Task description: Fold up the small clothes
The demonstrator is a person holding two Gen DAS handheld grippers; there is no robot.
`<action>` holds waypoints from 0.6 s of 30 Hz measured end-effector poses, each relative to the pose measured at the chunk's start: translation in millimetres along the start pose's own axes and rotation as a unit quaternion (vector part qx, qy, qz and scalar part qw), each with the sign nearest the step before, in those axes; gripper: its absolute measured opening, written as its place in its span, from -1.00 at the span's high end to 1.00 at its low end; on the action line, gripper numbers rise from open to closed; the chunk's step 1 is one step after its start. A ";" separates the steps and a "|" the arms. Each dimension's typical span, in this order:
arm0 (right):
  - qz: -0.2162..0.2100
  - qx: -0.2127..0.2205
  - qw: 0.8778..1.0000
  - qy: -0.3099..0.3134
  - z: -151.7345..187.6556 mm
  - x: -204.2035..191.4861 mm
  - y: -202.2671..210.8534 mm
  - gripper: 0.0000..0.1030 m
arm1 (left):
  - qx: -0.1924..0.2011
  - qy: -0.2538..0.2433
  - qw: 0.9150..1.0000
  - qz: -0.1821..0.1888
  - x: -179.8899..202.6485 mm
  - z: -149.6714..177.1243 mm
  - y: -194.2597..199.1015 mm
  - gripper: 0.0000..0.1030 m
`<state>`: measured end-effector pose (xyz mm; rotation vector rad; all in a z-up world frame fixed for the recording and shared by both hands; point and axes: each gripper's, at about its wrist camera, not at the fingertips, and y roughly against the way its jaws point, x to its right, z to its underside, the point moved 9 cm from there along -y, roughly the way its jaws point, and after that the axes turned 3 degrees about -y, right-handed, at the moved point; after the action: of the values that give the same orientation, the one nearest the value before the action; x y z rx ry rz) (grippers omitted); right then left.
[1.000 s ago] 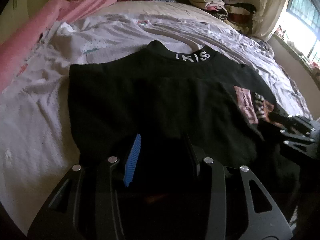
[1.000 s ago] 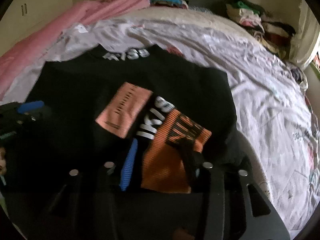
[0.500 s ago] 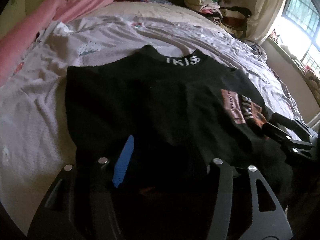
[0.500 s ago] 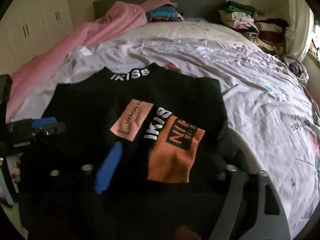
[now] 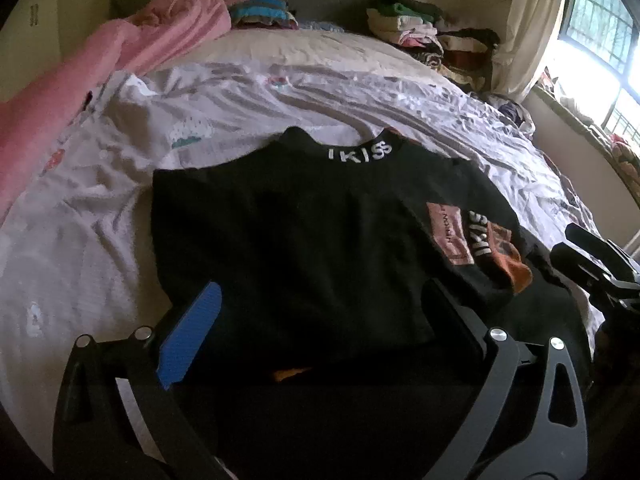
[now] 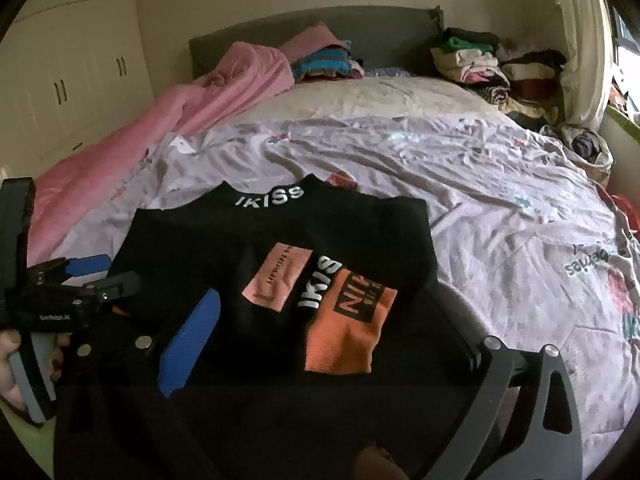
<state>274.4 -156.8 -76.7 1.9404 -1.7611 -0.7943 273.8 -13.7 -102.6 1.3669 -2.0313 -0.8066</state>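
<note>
In the left wrist view, the left gripper (image 5: 316, 316) hangs over the near part of a black top (image 5: 304, 232) that lies spread on the bed sheet (image 5: 100, 216). Its jaws are opening and already stand wide, the blue pad (image 5: 190, 340) on one side and the dark finger (image 5: 452, 316) on the other. The cloth lies below and between them, but the pads do not press on it. The collar (image 5: 358, 152) with white letters points away from the camera, toward the head of the bed. A sleeve with a pink patch (image 5: 446, 236) and an orange cuff (image 5: 516, 268) is folded in over the body of the top on its right side. At the right edge the right gripper (image 5: 592, 264) is partly seen, just beside this sleeve. A pink blanket (image 5: 132, 52) lies along the left side of the bed, and a pile of clothes (image 5: 428, 36) sits in the far corner near the window (image 5: 600, 24).

In the right wrist view, the right gripper (image 6: 320, 344) is above the folded sleeve. Its jaws are opening too and are wide apart; the orange cuff (image 6: 348, 332) lies between them, and no pad squeezes it. The left gripper (image 6: 92, 276) is at the left edge, over the edge of the top, and a hand (image 6: 10, 364) holds its handle. White cupboards (image 6: 68, 64) stand behind the bed.
</note>
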 end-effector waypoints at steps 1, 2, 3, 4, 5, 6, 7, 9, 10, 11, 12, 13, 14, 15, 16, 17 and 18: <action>-0.001 0.002 1.000 0.001 -0.8 -0.9 1.9 -0.91 | 0.003 -0.001 1.000 -0.001 0.9 -1.3 2.4 -0.82; -0.002 0.003 1.000 0.001 -1.1 -1.8 3.0 -0.91 | 0.005 0.000 1.000 -0.003 0.8 -1.9 3.9 -0.82; -0.002 0.005 1.000 0.002 -1.2 -2.3 4.4 -0.91 | 0.008 0.002 1.000 -0.006 0.3 -3.0 6.4 -0.82; 0.001 0.007 1.000 0.004 -1.7 -2.7 6.8 -0.91 | 0.010 0.002 1.000 -0.007 -0.1 -3.7 8.0 -0.82; 0.001 0.008 1.000 0.006 -2.5 -2.5 7.8 -0.91 | 0.013 0.004 1.000 -0.007 -0.3 -4.3 10.0 -0.82; 0.002 0.010 1.000 0.007 -2.8 -2.6 10.0 -0.91 | 0.014 0.007 1.000 -0.008 -1.1 -4.6 11.6 -0.82; 0.002 0.012 1.000 0.007 -3.2 -2.4 11.5 -0.91 | 0.015 0.009 1.000 -0.010 -1.9 -4.8 13.3 -0.82; 0.001 0.016 1.000 0.007 -4.1 -1.5 14.9 -0.91 | 0.018 0.007 1.000 -0.013 -1.6 -4.8 15.8 -0.82; 0.002 0.017 1.000 0.007 -4.4 -0.8 16.6 -0.91 | 0.019 0.006 1.000 -0.014 -1.1 -4.3 17.3 -0.82; 0.004 0.019 1.000 0.007 -4.7 -0.1 18.4 -0.91 | 0.020 0.006 1.000 -0.015 -0.9 -4.2 18.4 -0.82; 0.004 0.020 1.000 0.008 -4.9 0.1 19.7 -0.91 | 0.020 0.008 1.000 -0.015 -1.2 -4.4 18.2 -0.82; 0.004 0.021 1.000 0.008 -5.3 0.5 21.6 -0.91 | 0.021 0.010 1.000 -0.015 -0.6 -5.2 19.5 -0.82; 0.004 0.021 1.000 0.008 -5.7 0.9 23.3 -0.91 | 0.022 0.010 1.000 -0.013 0.2 -5.7 21.2 -0.82; 0.003 0.022 1.000 0.008 -6.0 1.0 25.2 -0.91 | 0.023 0.009 1.000 -0.012 1.6 -6.2 23.3 -0.82; 0.003 0.024 1.000 0.009 -7.2 1.3 27.4 -0.91 | 0.024 0.009 1.000 -0.014 3.3 -7.1 25.4 -0.82; 0.003 0.026 1.000 0.010 -7.0 1.4 29.3 -0.91 | 0.026 0.008 1.000 -0.014 5.4 -7.8 27.8 -0.82; 0.004 0.027 1.000 0.010 -7.5 1.9 31.3 -0.91 | 0.027 0.007 1.000 -0.012 7.2 -8.3 29.7 -0.82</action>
<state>255.5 -163.2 -51.4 1.9679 -1.7949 -0.7286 259.5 -12.9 -74.3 1.4258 -2.0433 -0.7548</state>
